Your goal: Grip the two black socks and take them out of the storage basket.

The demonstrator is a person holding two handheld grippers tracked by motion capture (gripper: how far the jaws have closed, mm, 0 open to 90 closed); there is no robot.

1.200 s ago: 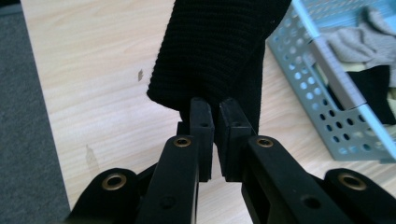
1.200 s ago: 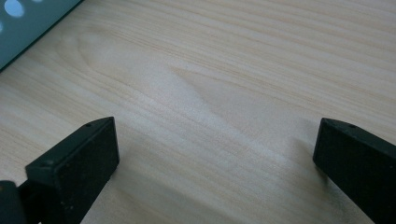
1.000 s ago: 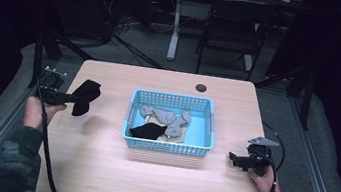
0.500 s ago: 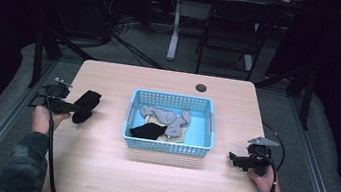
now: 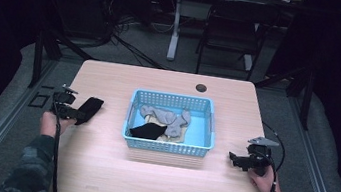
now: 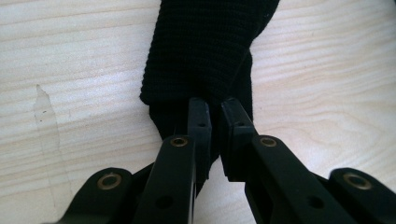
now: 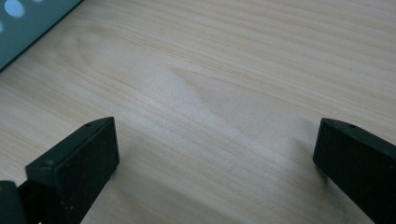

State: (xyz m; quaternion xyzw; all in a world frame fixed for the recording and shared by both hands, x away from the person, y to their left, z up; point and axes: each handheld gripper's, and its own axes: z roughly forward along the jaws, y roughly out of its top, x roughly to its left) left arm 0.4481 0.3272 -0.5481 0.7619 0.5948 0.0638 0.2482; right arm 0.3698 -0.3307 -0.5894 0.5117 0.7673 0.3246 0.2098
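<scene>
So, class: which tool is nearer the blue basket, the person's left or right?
Right. The right tool sits just off the blue basket's near right corner; the left tool, clamped on a black sock, lies farther away to its left.

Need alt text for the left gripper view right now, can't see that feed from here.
The left gripper has its two black jaws shut on the edge of a black knit cloth, which lies flat on the light wooden table and stretches away toward the top of the view. A faint pale mark shows on the wood at the left.
</scene>
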